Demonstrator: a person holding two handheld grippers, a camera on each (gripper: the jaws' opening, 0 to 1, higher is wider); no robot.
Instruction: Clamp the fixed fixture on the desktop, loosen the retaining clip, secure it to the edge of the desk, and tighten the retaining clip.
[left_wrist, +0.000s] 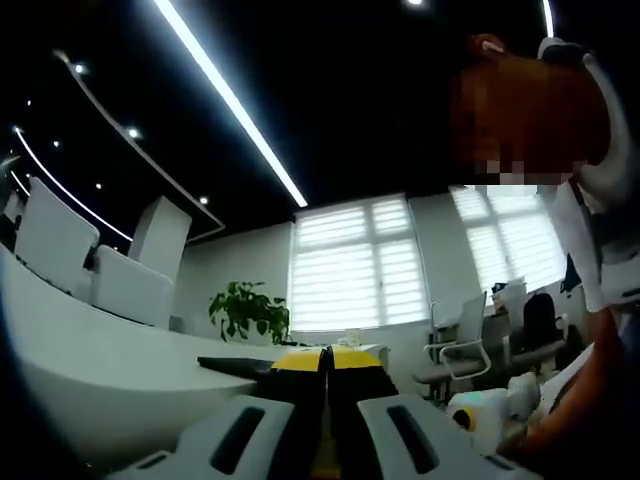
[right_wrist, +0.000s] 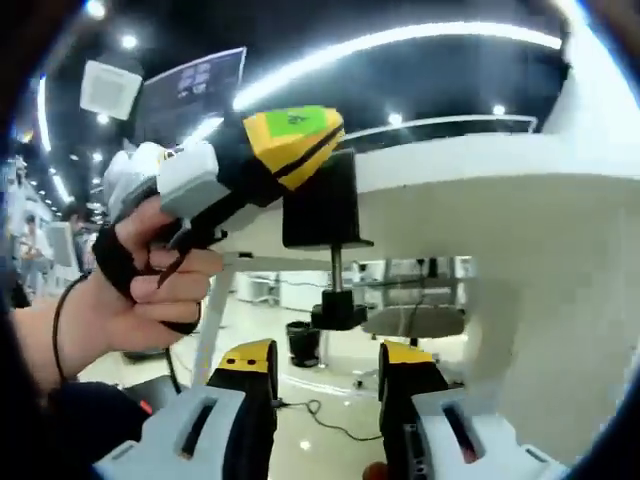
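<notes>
The black clamp fixture (right_wrist: 320, 212) sits on the edge of the white desk (right_wrist: 470, 160); its screw (right_wrist: 337, 270) hangs below the desktop and ends in a black knob (right_wrist: 338, 312). A gloved hand (right_wrist: 150, 280) holds my left gripper (right_wrist: 296, 135), whose yellow tips are shut on the fixture's top. My right gripper (right_wrist: 328, 355) stands open just under the knob, one jaw on each side and not touching it. In the left gripper view, my left gripper (left_wrist: 326, 360) has its jaws pressed together, with a flat black part of the fixture (left_wrist: 235, 366) lying on the desk (left_wrist: 90, 350).
A person's body (left_wrist: 590, 250) stands close on the right of the left gripper view. Office chairs (left_wrist: 470, 340), a potted plant (left_wrist: 248, 310) and windows lie beyond. Under the desk I see a desk leg (right_wrist: 208, 325), a bin (right_wrist: 301, 342) and a floor cable (right_wrist: 330, 425).
</notes>
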